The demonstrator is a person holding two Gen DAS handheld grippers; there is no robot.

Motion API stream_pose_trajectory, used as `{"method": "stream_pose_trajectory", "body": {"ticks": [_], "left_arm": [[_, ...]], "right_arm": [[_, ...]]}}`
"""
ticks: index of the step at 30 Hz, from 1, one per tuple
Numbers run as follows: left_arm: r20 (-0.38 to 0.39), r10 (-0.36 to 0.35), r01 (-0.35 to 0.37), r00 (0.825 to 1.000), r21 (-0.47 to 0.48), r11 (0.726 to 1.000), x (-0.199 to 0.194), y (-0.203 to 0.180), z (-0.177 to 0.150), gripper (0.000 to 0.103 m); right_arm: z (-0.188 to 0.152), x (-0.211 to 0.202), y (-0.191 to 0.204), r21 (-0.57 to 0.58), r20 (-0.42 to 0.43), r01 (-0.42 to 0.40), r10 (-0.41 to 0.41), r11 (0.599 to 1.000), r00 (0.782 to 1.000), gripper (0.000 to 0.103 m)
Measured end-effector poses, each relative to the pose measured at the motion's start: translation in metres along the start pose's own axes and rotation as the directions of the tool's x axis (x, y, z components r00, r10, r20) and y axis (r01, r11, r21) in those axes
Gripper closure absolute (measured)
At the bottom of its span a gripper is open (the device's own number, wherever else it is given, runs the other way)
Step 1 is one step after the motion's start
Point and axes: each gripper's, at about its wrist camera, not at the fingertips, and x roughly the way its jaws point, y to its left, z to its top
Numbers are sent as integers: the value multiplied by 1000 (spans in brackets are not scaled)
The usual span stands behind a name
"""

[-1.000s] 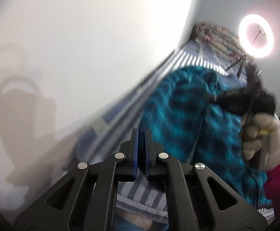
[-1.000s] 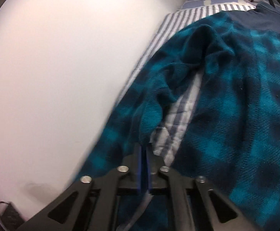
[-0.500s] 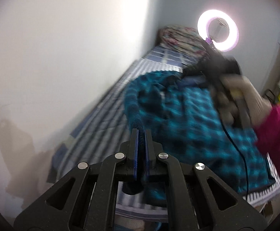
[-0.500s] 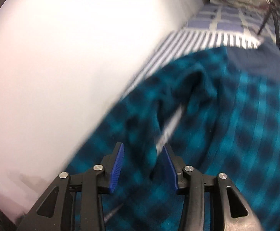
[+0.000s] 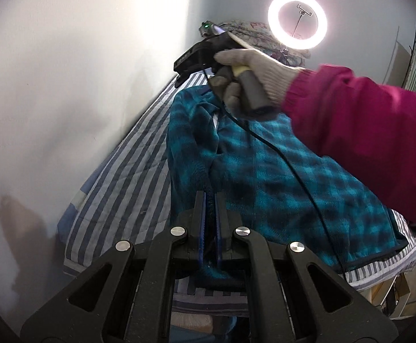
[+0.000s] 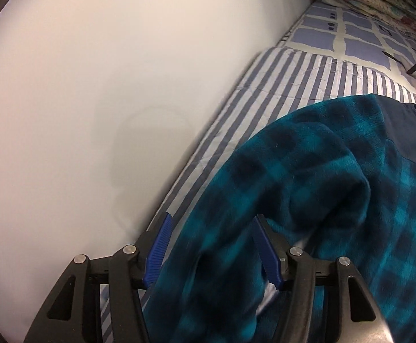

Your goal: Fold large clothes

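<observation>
A teal and black plaid fleece jacket point(image 5: 265, 171) lies spread on a striped bed point(image 5: 122, 188). My left gripper point(image 5: 210, 200) is shut on the end of the jacket's left sleeve point(image 5: 190, 154) near the bed's foot. My right gripper point(image 6: 211, 228) is open, its blue pads on either side of the sleeve fabric point(image 6: 293, 177) near the shoulder without pinching it. In the left wrist view the right gripper point(image 5: 199, 57) shows above the collar, held by a gloved hand in a pink sleeve.
A white wall point(image 5: 65, 85) runs close along the bed's left side. A ring light point(image 5: 297, 20) on a stand and a folded floral quilt point(image 6: 374, 3) are at the bed's head. A black cable point(image 5: 293, 171) hangs across the jacket.
My right gripper has opened and let go of the sleeve, then moved up toward the collar. My left gripper has kept its hold and swung the sleeve over toward the jacket body.
</observation>
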Motion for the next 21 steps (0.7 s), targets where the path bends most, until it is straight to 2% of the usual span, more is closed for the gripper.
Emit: {"method": "stream_pose_trajectory", "body": {"ticks": [3,6,8,10,14,21], "left_arm": [[-5,-7,7,1000,1,1000,-2,0,-1,100],[-14,-15,15,1000,19,1000,-1,-1,-4,100],[-17,-12,12,1000,30,999,-1,0,-4,100],[-22,-11,12,1000,34,999,-1,1,-4,100],[-22,-13,14,1000,56,998,1,-2,-4,100],[-19,-20,23,1000,178,984,8,-35,-9,100]], "right_arm": [[10,11,-2,40,-10,18,-17,999,1000,45],[22,28,-7,59,-27,25,-23,998,999,58],[24,39,-5,50,-50,23,-21,998,999,86],[25,42,-3,37,-57,36,-34,999,998,100],[32,28,-11,45,-20,10,-9,999,1000,102],[23,-53,-51,82,103,-45,37,996,994,103]]}}
